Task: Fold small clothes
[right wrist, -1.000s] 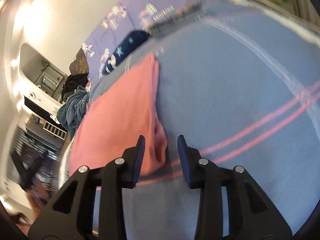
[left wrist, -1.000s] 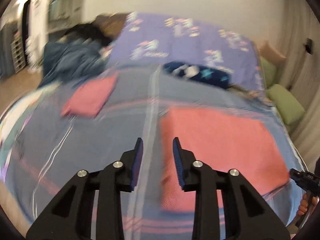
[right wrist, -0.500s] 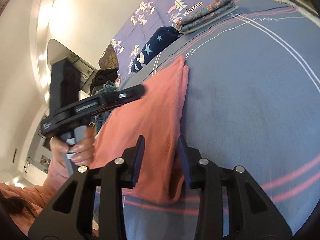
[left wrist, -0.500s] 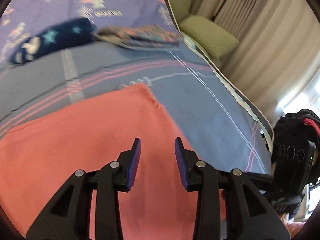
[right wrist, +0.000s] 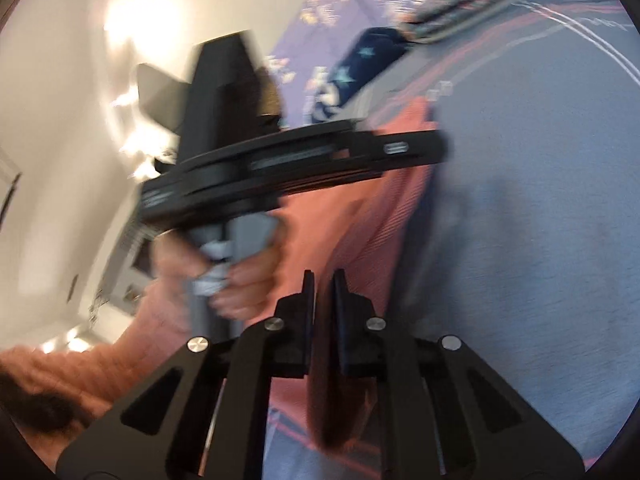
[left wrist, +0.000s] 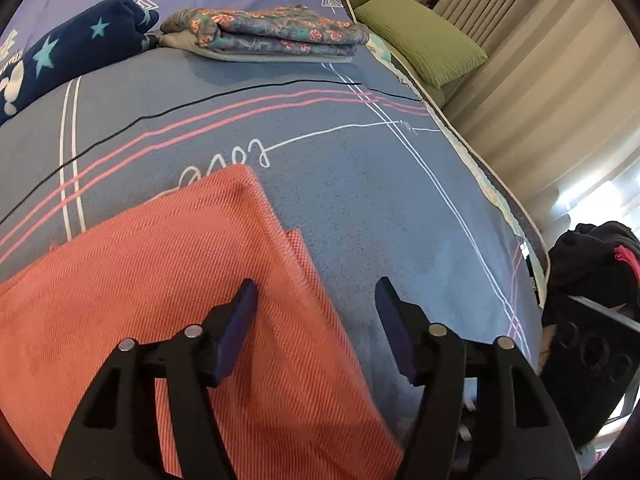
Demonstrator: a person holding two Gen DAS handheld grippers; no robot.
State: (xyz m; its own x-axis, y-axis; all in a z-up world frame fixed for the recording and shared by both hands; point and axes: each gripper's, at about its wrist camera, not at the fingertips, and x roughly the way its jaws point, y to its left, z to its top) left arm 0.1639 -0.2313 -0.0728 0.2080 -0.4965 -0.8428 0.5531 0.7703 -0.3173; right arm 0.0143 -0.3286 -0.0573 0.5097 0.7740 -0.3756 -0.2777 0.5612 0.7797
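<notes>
Since a second ago the left gripper point(left wrist: 314, 312) has swung from the middle of the bed to the right edge of the coral-pink cloth point(left wrist: 168, 304), and the right gripper point(right wrist: 322, 284) has closed in on the cloth's near corner. The left gripper's jaws are opening: they stand wide apart over the cloth's right edge, one finger above the fabric, the other above the bare blue-grey bedspread point(left wrist: 400, 208), with the edge between them and neither pad pressing on it. The right gripper's jaws are closing, nearly together, with a fold of the pink cloth pinched between the pads.

The cloth lies spread flat on the near part of the bedspread, its far right corner just short of a white cursive print. Its right edge shows a second layer peeking out beneath.

At the far side, a folded floral garment point(left wrist: 272, 36) sits beside a dark blue star-patterned roll point(left wrist: 68, 56). A green pillow point(left wrist: 424, 36) lies far right by the curtains point(left wrist: 560, 92). In the right wrist view a hand point(right wrist: 224, 280) grips the left gripper's handle.
</notes>
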